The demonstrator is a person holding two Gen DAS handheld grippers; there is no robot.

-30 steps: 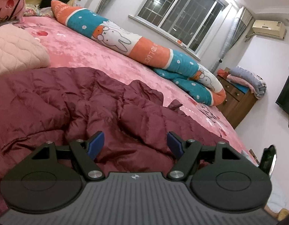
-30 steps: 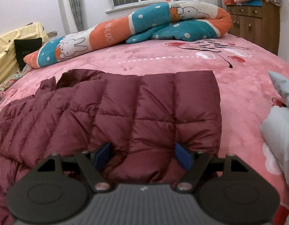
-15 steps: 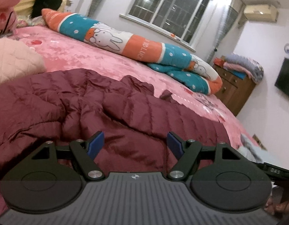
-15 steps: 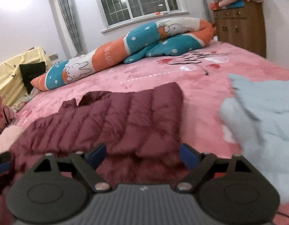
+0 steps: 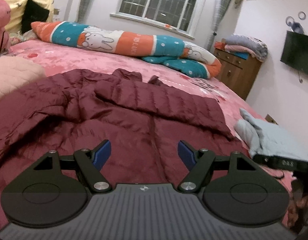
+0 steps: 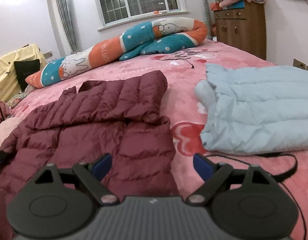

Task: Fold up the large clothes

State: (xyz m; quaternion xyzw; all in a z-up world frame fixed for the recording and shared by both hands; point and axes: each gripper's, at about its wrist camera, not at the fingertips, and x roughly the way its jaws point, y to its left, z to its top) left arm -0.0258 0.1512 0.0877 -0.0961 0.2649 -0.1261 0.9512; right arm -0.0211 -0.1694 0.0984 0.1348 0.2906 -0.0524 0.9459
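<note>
A maroon quilted down jacket lies spread on the pink bed, one side panel folded over its middle. My left gripper hovers over the jacket's near part, open, with nothing between its blue pads. My right gripper stands open above the jacket's right edge, its pads holding no cloth. A light blue padded garment lies bunched to the right of the jacket and shows at the right edge of the left wrist view.
The pink bedspread extends beyond the jacket. A long rabbit-print bolster lies across the far side. A pale pink quilted cushion sits left. A wooden dresser stands at the far right. A black cable trails near my right gripper.
My right gripper let go of the jacket's edge, opened wider and drew back toward the right, bringing the light blue garment into view. My left gripper swung right over the jacket and rolled level.
</note>
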